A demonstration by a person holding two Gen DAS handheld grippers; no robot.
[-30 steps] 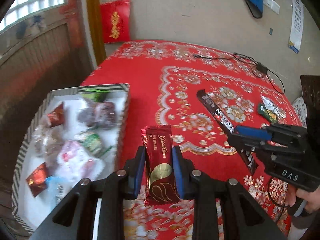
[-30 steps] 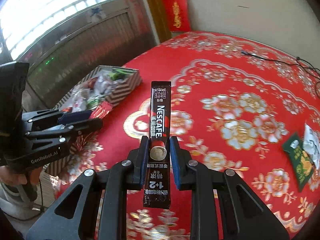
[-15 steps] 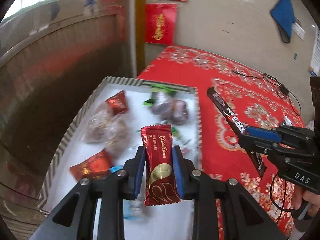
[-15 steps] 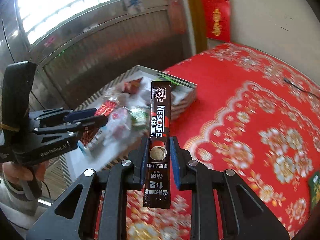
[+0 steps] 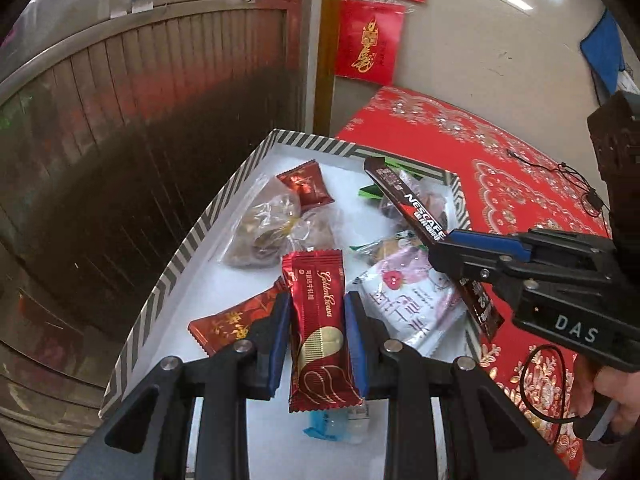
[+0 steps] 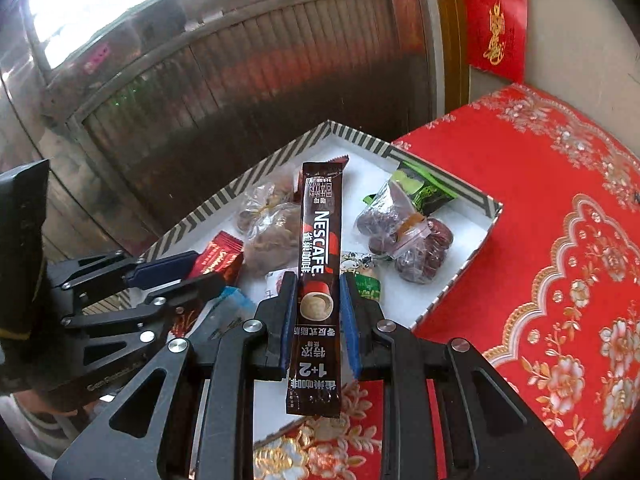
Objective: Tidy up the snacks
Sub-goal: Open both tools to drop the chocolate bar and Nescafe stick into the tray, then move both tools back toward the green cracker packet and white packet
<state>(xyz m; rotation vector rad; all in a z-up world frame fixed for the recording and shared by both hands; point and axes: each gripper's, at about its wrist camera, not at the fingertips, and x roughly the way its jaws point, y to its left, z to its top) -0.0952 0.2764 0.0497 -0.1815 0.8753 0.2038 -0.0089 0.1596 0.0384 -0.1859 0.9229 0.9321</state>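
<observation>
Snacks are clamped in both tools: the left tool (image 5: 317, 328) grips a red wafer packet (image 5: 320, 328) upright over the striped box (image 5: 208, 236), and the right tool (image 6: 318, 312) pinches a coffee stick (image 6: 318, 264) lengthwise, its far end above the box. Both need only release downward. Only the right view shows the red-clothed surface (image 6: 560, 240) beyond the box's right wall.
</observation>
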